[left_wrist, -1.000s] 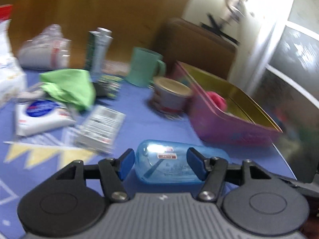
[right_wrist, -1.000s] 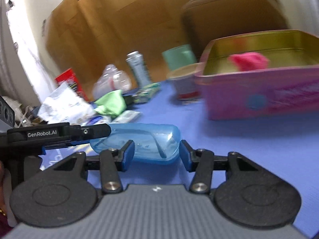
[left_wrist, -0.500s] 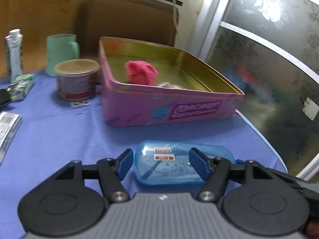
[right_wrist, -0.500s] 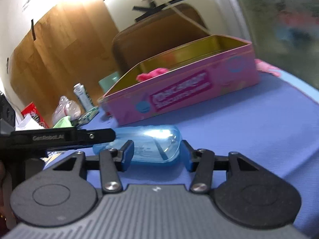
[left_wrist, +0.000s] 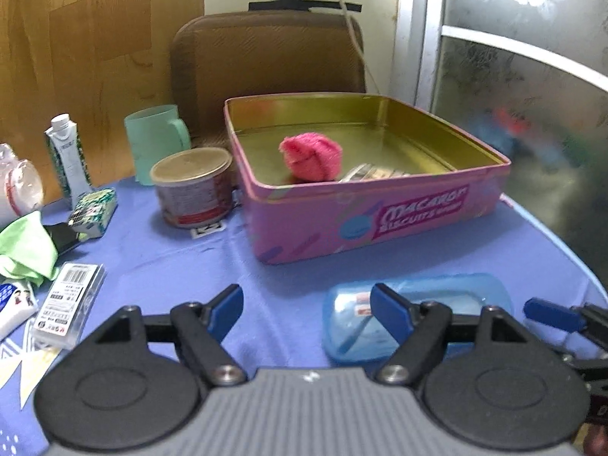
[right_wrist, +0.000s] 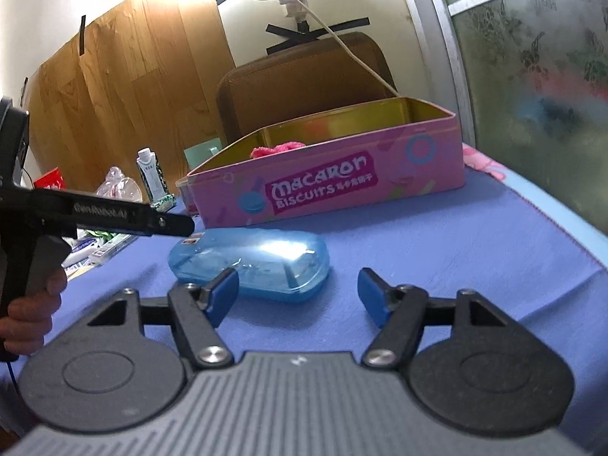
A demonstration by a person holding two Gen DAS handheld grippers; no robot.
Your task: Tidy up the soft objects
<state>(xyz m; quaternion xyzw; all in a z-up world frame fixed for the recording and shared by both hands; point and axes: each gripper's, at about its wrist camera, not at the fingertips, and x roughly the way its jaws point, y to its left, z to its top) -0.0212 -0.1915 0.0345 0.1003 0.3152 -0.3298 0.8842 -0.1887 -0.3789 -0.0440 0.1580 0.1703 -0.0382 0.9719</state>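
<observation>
far left on the bench, a green cloth slumps beside a barcode pack, crumpled and apart from the tin, so it looks like a soft thing not yet sorted. next along, a carton, a mint mug and a can stand upright at the back, hard goods parked out of the working lane. the left claw hovers low over bare blue cloth, jaws spread wide and holding nothing, the case off to its right rather than between the fingers. centre now: the pink tin sits lidless, mouth up, clearly the collecting box, and a pink puff lies inside it near the left wall, one soft item home. some packet lies beside it, too hidden to name. in front of the tin, a blue case rests flat on the bench, just short of the tin wall, touching neither claw as far as i can tell. from the right wrist view the case lies ahead and left of the right claw, which is also agape and empty. my read: a hard case, so it probably stays out, and the green cloth is the likely next fetch.
</observation>
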